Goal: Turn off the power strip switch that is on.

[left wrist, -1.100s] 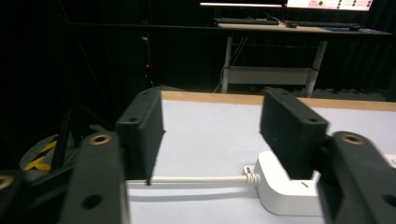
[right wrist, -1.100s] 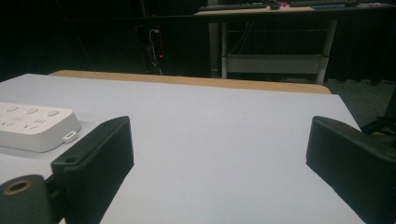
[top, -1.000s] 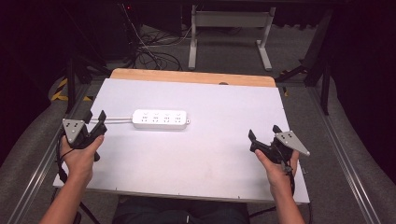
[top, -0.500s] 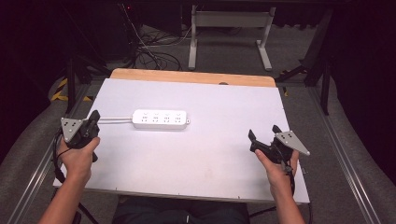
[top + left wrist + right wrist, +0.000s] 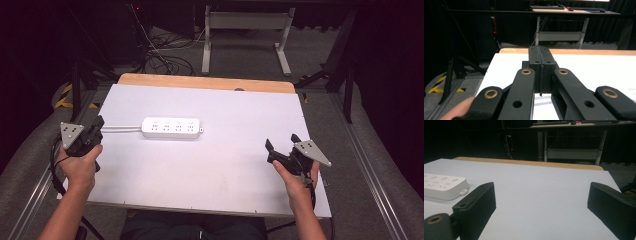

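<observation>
A white power strip lies flat on the white table top, left of centre, and its white cable runs left toward the table's edge. My left gripper hovers at that left edge, close to where the cable leaves the table. Its jaws are shut, pressed flat together with nothing seen between them. My right gripper is held near the front right of the table and stands open and empty. In the right gripper view, the power strip sits far off to the left of the jaws.
A wooden strip borders the table's far edge. Behind it a white desk frame stands on the dark floor, with loose cables beside it. Yellow-black floor tape lies off the left side.
The left gripper's jaws have gone from open to shut, and the hand has shifted slightly. The right gripper and the power strip stay where they were.
</observation>
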### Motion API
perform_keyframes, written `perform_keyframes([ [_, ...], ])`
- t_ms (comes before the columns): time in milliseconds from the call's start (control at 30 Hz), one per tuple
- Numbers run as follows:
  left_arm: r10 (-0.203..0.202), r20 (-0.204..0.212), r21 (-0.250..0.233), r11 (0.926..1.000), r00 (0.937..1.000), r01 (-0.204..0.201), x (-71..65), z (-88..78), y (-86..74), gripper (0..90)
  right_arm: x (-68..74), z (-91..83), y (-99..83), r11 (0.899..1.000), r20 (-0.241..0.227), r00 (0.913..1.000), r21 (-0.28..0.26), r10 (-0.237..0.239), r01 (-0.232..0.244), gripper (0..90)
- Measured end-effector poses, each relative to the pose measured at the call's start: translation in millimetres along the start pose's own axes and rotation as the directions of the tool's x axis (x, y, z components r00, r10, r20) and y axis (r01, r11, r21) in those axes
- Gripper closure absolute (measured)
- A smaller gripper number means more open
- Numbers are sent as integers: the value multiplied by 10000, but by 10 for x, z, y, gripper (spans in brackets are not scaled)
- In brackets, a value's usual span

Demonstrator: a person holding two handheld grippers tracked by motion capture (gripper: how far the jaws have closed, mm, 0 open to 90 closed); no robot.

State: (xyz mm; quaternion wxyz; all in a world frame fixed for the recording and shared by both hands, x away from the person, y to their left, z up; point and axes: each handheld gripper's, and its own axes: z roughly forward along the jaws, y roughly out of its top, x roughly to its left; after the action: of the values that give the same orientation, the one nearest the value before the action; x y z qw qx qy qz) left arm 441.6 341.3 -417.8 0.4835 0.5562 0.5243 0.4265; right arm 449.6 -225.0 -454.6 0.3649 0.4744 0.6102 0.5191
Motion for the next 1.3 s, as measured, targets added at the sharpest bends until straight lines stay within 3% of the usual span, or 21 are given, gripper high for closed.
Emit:
perform_keyframes([
  [167, 105, 301, -49, 9999, 9995, -104, -28, 47, 61, 900, 3, 4, -4, 10000, -19, 10000, 34, 4, -4, 86],
  [800, 713, 1160, 810, 9934, 9907, -810, -187, 246, 131, 900, -5, 11, -14, 10000, -68, 10000, 91, 34, -33, 91],
  [1300, 1094, 1838, 1908, 9709, 9769, -1446, -306, 632, 144, 900, -18, 1, -21, 9999, -83, 9999, 151, 66, -65, 97],
])
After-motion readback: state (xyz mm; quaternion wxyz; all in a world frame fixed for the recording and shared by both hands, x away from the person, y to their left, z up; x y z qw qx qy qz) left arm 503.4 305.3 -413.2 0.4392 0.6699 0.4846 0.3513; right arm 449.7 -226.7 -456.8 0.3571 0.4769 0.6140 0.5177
